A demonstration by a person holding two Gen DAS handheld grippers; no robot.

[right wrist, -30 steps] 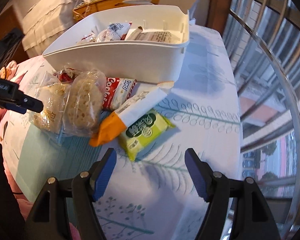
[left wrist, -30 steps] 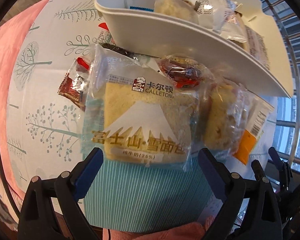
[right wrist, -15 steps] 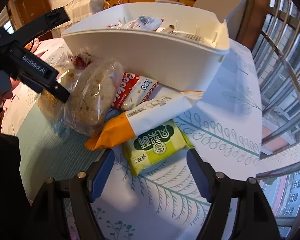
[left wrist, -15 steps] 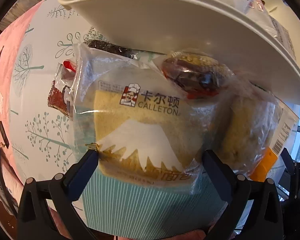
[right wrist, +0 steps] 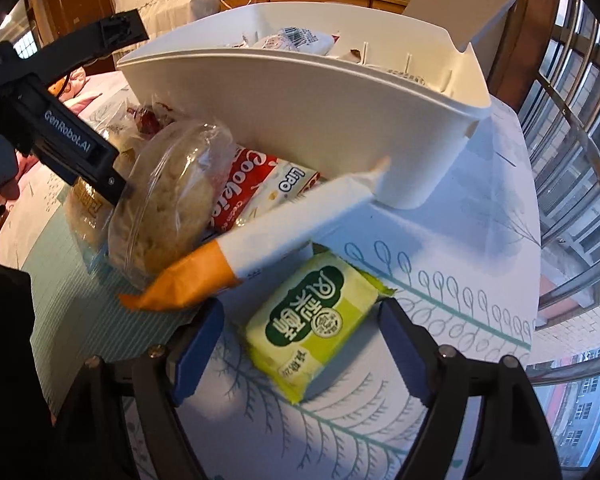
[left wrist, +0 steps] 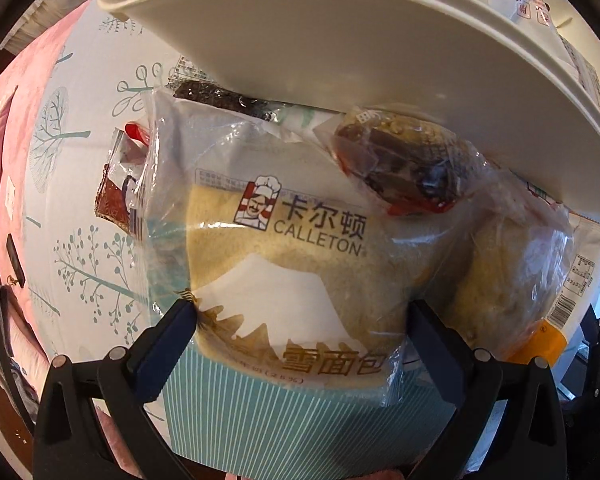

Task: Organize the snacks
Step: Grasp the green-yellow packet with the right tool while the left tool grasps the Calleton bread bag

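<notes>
Our left gripper [left wrist: 302,320] points straight down over the Calleton bread pack [left wrist: 292,272], its jaws spread as wide as they go, one blue pad on each side of the loaf and, as far as we can tell, not yet pressing. Our right gripper [right wrist: 300,344] has just been opening its jaws, which straddle the green-and-yellow snack packet [right wrist: 314,328] without touching it. Both packs lie on the table in the loose heap in front of the white bin [right wrist: 320,120], which already holds several wrapped snacks.

We judge the bread to be the riskier pick: it is soft and its wrapper slick, so a hard squeeze would crush it and a light one could let it slip. A small red-wrapped snack [left wrist: 404,168] rests on its far corner and a clear-wrapped bun [right wrist: 168,200] lies against its side (either could be dragged along or tipped off). On our right, the orange-and-white stick pack [right wrist: 260,248] overlaps the far edge of the green packet and might get nudged.

The table wears a pale cloth printed with teal trees and leaves [right wrist: 460,280], with a striped teal patch beneath the bread. Pink bedding lies beyond it, wooden furniture stands behind, and barred windows run along one side
</notes>
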